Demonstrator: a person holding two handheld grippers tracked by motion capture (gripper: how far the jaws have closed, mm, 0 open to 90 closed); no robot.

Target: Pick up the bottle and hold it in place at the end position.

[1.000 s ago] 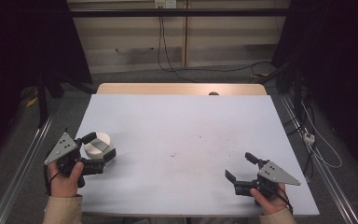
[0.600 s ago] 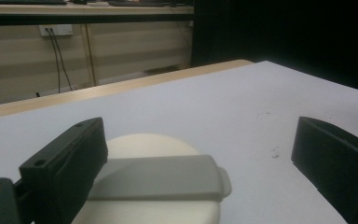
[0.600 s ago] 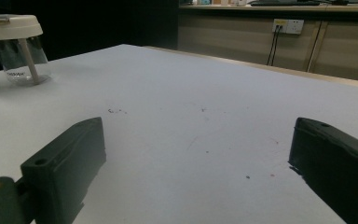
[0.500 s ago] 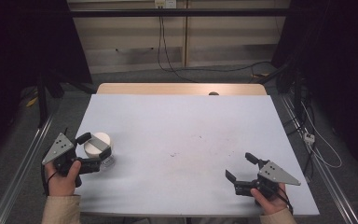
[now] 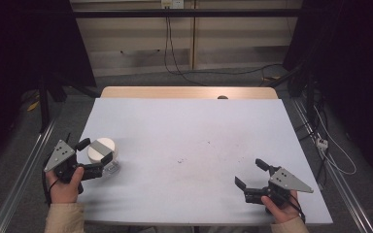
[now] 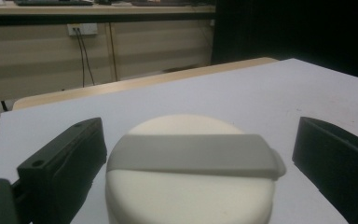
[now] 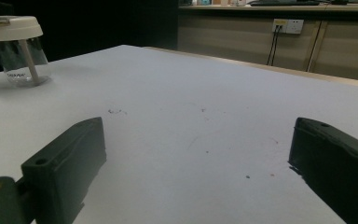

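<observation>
Left gripper view puts the jar right between your jaws: a cream lid with a grey bar across its top, the jaws standing wide on either side and not touching it. From the high view the jar sits near the left edge of the white table, toward your side, with the left gripper spread around it. To grasp well, I would level the jaws with the lid's side wall instead of its top edge, centre it so both gaps look equal, then close slowly; the clear body seen in the right gripper view looks light, so a lopsided squeeze could tip or push it. Whether the jaws sit low enough is hard to judge here. Your right gripper rests spread and empty near the right front of the table, well apart; leave it there.
</observation>
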